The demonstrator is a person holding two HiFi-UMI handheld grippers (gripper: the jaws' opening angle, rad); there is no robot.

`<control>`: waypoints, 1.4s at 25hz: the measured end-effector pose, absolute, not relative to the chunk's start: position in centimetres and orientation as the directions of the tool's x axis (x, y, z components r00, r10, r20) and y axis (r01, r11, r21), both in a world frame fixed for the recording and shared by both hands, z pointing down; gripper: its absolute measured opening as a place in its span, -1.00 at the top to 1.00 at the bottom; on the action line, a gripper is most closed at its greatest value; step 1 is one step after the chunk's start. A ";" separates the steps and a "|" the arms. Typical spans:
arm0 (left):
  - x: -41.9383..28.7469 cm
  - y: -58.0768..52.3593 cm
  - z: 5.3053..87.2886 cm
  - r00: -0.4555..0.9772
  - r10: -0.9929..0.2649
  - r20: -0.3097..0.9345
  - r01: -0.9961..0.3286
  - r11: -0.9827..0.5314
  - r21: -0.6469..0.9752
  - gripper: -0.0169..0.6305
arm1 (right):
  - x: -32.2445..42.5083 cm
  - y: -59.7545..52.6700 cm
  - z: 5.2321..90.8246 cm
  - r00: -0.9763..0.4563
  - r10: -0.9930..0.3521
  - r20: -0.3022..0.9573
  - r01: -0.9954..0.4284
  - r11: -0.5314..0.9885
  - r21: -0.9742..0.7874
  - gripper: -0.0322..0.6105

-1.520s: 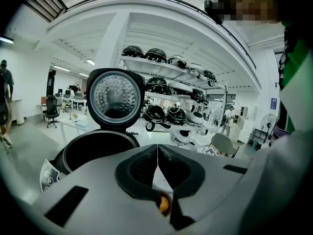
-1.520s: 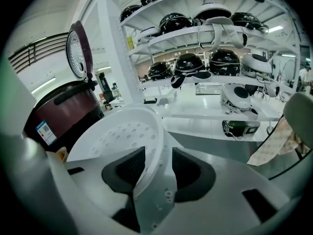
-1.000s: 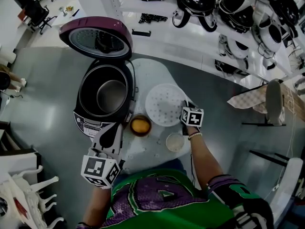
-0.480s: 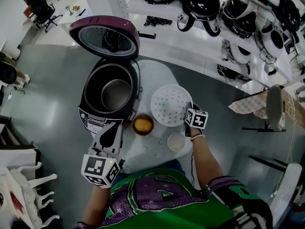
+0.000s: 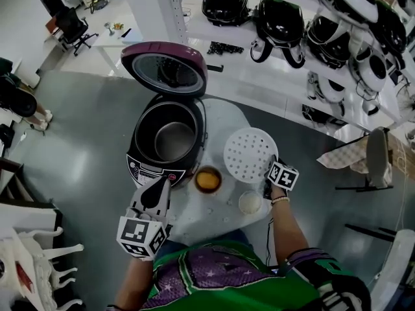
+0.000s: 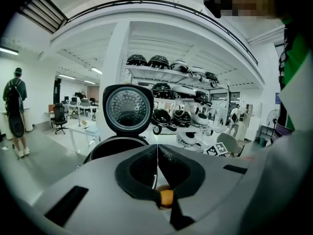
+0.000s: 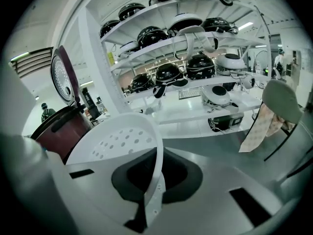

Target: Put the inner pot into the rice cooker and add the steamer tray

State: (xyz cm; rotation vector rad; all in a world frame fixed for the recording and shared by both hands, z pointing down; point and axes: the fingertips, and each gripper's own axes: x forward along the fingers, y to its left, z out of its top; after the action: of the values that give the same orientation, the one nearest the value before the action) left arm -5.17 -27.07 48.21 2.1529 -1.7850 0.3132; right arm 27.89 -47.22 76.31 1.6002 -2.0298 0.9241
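The maroon rice cooker (image 5: 170,138) stands open on the round white table (image 5: 214,216), lid (image 5: 165,69) tipped back. The metal inner pot (image 5: 175,140) sits inside it. My right gripper (image 5: 268,172) is shut on the near rim of the white perforated steamer tray (image 5: 251,154), right of the cooker. In the right gripper view the steamer tray (image 7: 120,141) tilts up to the left, its rim pinched in my right gripper (image 7: 156,173). My left gripper (image 5: 154,190) is shut and empty just in front of the cooker. The left gripper (image 6: 157,155) faces the cooker (image 6: 115,148).
A brown bowl (image 5: 208,180) with something yellow inside and a small white cup (image 5: 249,202) sit on the table between my grippers. Shelves with several black cookers (image 5: 279,18) run behind. A person (image 6: 14,111) stands far left.
Both grippers have lifted a little and stay shut. The steamer tray has come up with the right gripper. The head view has shifted, so everything sits further right in the picture.
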 end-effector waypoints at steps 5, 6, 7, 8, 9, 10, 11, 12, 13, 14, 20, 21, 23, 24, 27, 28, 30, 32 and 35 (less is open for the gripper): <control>-9.8 -26.4 46.4 0.185 -0.926 0.330 -0.982 -0.165 0.088 0.88 | 27.7 -45.3 73.2 -0.223 -0.737 0.638 -0.969 0.099 -0.224 0.89; -10.9 -26.3 45.9 0.184 -0.929 0.321 -0.982 -0.163 0.090 0.88 | 27.9 -44.7 72.4 -0.210 -0.745 0.633 -0.972 0.087 -0.220 0.89; -11.9 -26.1 45.5 0.184 -0.932 0.314 -0.982 -0.163 0.091 0.88 | 28.0 -44.0 71.6 -0.197 -0.754 0.626 -0.974 0.075 -0.215 0.89; -12.8 -26.1 45.2 0.184 -0.934 0.307 -0.982 -0.164 0.091 0.88 | 28.2 -43.4 70.7 -0.183 -0.764 0.619 -0.975 0.062 -0.212 0.89; -13.7 -26.2 44.9 0.187 -0.935 0.301 -0.982 -0.166 0.094 0.88 | 28.3 -42.9 69.8 -0.171 -0.773 0.611 -0.976 0.049 -0.211 0.89; -14.5 -26.5 44.6 0.192 -0.936 0.293 -0.980 -0.170 0.101 0.88 | 28.4 -42.5 69.0 -0.161 -0.783 0.601 -0.976 0.036 -0.215 0.89; -15.1 -26.8 44.3 0.200 -0.938 0.284 -0.978 -0.174 0.114 0.88 | 28.4 -42.2 68.1 -0.153 -0.792 0.591 -0.975 0.023 -0.221 0.89; -15.6 -27.1 44.0 0.209 -0.939 0.274 -0.975 -0.180 0.127 0.88 | 28.3 -41.8 67.3 -0.148 -0.799 0.583 -0.973 0.013 -0.229 0.89; -16.0 -27.4 43.7 0.219 -0.940 0.263 -0.973 -0.188 0.137 0.88 | 28.2 -41.4 66.5 -0.144 -0.805 0.576 -0.971 0.004 -0.237 0.89; -16.3 -27.6 43.4 0.230 -0.940 0.253 -0.970 -0.199 0.142 0.88 | 28.1 -40.9 65.7 -0.141 -0.810 0.570 -0.970 -0.002 -0.243 0.89; -18.6 -27.9 41.6 0.301 -0.931 0.204 -0.949 -0.272 0.161 0.88 | 25.3 -37.5 61.2 -0.140 -0.835 0.532 -0.963 -0.011 -0.269 0.89; -19.1 -27.8 41.5 0.307 -0.931 0.199 -0.947 -0.278 0.163 0.88 | 24.5 -36.9 60.5 -0.146 -0.839 0.524 -0.960 -0.008 -0.279 0.89; -20.2 -27.5 41.4 0.315 -0.929 0.192 -0.944 -0.287 0.161 0.88 | 22.6 -35.8 59.4 -0.162 -0.846 0.508 -0.954 0.002 -0.301 0.89; -20.7 -27.3 41.4 0.319 -0.928 0.190 -0.943 -0.292 0.159 0.88 | 21.7 -35.3 58.9 -0.171 -0.849 0.500 -0.950 0.008 -0.312 0.89; -22.1 -27.0 41.4 0.339 -0.923 0.181 -0.936 -0.312 0.165 0.88 | 19.0 -34.1 57.3 -0.190 -0.859 0.475 -0.941 0.022 -0.336 0.89; -22.5 -26.9 41.4 0.348 -0.921 0.177 -0.933 -0.320 0.167 0.88 | 18.2 -33.7 56.7 -0.194 -0.863 0.466 -0.939 0.026 -0.342 0.89; -23.3 -26.7 41.4 0.365 -0.915 0.171 -0.926 -0.339 0.165 0.88 | 16.7 -33.1 55.7 -0.198 -0.873 0.446 -0.934 0.029 -0.357 0.88; -24.2 -26.3 41.7 0.383 -0.907 0.172 -0.920 -0.359 0.157 0.88 | 15.0 -32.3 54.9 -0.203 -0.881 0.427 -0.925 0.030 -0.378 0.88; -25.7 -25.8 42.2 0.404 -0.897 0.177 -0.913 -0.384 0.140 0.88 | 12.4 -31.0 54.0 -0.214 -0.887 0.408 -0.912 0.032 -0.410 0.87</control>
State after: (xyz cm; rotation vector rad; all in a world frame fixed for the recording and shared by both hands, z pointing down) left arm -25.67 -25.75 42.17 2.4455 -1.6027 0.1051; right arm 12.41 -31.05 54.04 1.9434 -2.2273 0.9399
